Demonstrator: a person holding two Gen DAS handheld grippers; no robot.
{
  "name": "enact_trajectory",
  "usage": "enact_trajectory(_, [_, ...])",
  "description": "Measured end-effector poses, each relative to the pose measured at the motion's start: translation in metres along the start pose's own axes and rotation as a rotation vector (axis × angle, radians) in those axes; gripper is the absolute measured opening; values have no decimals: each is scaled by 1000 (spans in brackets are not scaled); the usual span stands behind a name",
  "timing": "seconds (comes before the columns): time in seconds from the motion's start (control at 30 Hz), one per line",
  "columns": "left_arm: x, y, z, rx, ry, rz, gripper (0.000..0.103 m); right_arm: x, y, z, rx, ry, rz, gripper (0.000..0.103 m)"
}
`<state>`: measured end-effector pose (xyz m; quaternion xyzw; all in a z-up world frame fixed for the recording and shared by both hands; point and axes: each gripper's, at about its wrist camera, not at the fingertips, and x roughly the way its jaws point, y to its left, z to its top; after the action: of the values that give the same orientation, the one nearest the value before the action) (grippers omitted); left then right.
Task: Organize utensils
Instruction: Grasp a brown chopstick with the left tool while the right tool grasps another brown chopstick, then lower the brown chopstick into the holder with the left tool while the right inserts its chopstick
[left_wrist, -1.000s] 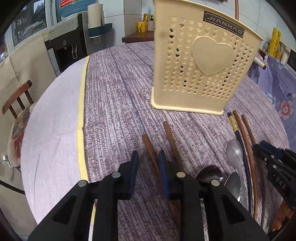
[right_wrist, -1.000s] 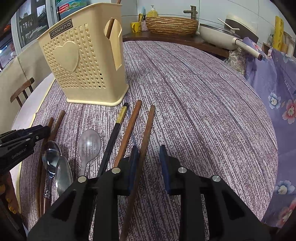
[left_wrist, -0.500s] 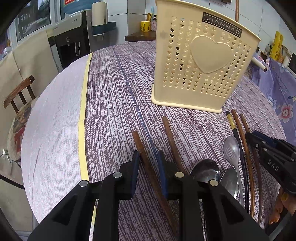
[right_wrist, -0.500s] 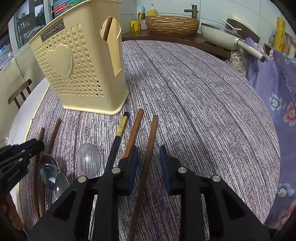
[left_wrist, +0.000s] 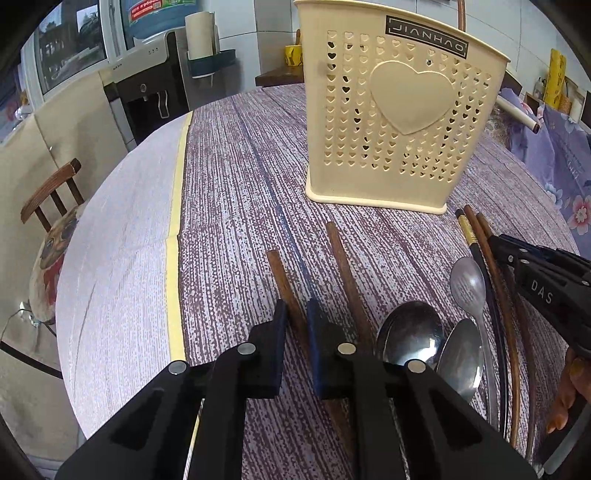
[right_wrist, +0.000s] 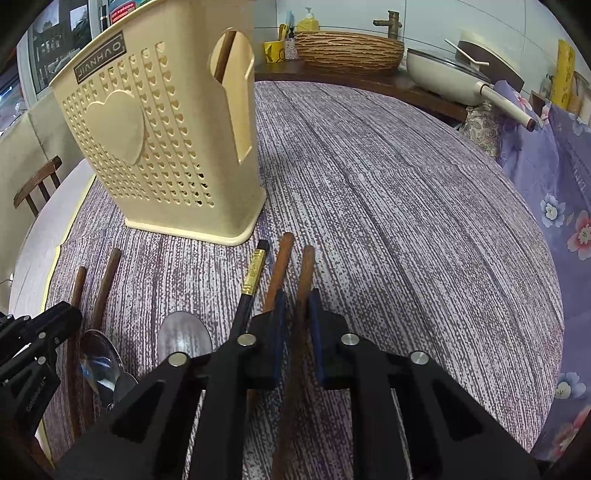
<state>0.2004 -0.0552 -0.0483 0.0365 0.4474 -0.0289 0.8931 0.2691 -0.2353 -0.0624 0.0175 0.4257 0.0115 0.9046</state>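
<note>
A round bench (right_wrist: 424, 206) under a purple streaked cloth carries a cream holder (right_wrist: 166, 147) at eleven o'clock. Chopsticks (right_wrist: 255, 273) and spoons (left_wrist: 412, 334) lie flat toward six, side by side, pointing at the holder.

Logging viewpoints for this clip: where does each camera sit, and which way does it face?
Left wrist: on the left tongs, looking forward over a brown chopstick between its fingers toward the cream holder; the right tongs and fingertips show at right.
Right wrist: on the right tongs, around the rightmost chopstick; the left tongs show at left.
Shared: holder, spoons, table.
</note>
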Motion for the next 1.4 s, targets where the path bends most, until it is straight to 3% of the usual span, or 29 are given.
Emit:
enact_trajectory(0.67, [8, 11, 12, -20, -9, -40, 8, 1, -9, 2, 37, -9, 76, 9])
enact_trajectory(1.0, [-5, 19, 23, -44, -63, -64, 7, -12, -20, 4, 71, -50, 134, 8])
enact_trajectory(1.4, [-53, 28, 36, -67, -194, -121, 7, -72, -32, 8, 104, -186, 262, 8])
